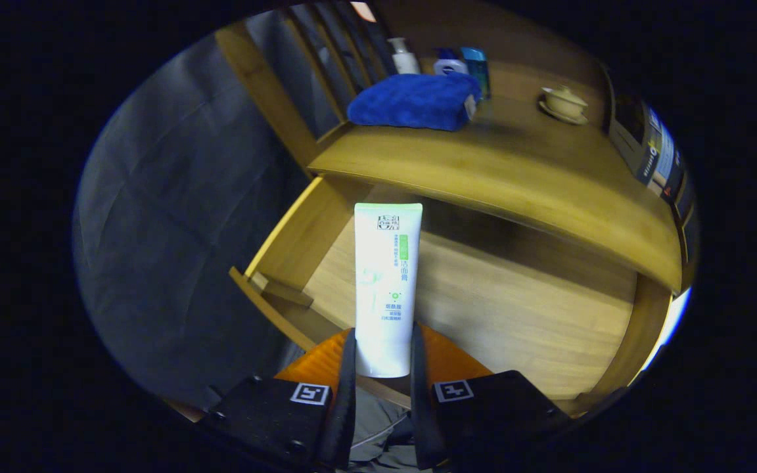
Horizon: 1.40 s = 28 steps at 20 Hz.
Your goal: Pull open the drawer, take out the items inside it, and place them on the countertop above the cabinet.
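Worktop (483, 171): wooden top of the cabinet, beyond the tongs, lying over the back of the open drawer.
Drawer (483, 309): pulled out under the worktop, its bare wooden floor showing just ahead of the fingers.
Towel (414, 102): blue, folded, on the far part of the worktop.
Tube (386, 282): white with green print, flat crimped end up, held over the drawer.
Tongs (384, 358): closed narrow on the tube's lower end, one finger pressing each side.
Bottles (447, 62): three, standing behind the towel.
Lidded cup (564, 102): pale, on a saucer, well apart from the towel.
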{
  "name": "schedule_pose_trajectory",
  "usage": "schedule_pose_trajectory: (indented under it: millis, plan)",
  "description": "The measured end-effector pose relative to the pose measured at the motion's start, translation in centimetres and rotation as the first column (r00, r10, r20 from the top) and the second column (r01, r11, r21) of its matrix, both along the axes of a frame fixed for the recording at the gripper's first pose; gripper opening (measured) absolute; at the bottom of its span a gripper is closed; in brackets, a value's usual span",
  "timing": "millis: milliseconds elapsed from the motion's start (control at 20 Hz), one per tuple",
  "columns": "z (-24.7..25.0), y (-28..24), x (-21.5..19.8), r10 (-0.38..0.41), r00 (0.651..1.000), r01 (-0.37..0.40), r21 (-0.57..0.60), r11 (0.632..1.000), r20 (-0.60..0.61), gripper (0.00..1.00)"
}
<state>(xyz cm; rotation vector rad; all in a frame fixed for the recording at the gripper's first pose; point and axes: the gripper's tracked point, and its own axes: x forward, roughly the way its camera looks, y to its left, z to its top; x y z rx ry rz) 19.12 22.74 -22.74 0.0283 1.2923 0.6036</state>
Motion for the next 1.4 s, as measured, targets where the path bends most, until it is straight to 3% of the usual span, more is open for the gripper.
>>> schedule_pose_trajectory:
  millis: [100,200,300,450,550,700,1000,1400]
  plan:
    - [2.1,0.2,0.7,0.026,0.999,-0.026,0.021,0.999,0.041,0.44]
    - [4.1,0.1,2.6,-0.004,0.995,-0.001,0.05,0.999,0.104,0.44]
    - [6.0,-1.2,6.4,-0.087,0.976,0.079,0.051,0.996,0.198,0.44]
    - [8.6,-5.0,13.5,-0.228,0.908,0.235,0.025,0.972,0.352,0.44]
    - [8.9,-7.1,16.8,-0.275,0.872,0.304,-0.007,0.953,0.405,0.44]
    - [6.8,-10.0,20.7,-0.326,0.848,0.383,-0.058,0.922,0.418,0.44]
    - [1.7,-12.2,23.4,-0.378,0.853,0.459,-0.173,0.871,0.359,0.44]
    - [-1.6,-13.6,23.4,-0.396,0.866,0.474,-0.254,0.843,0.304,0.45]
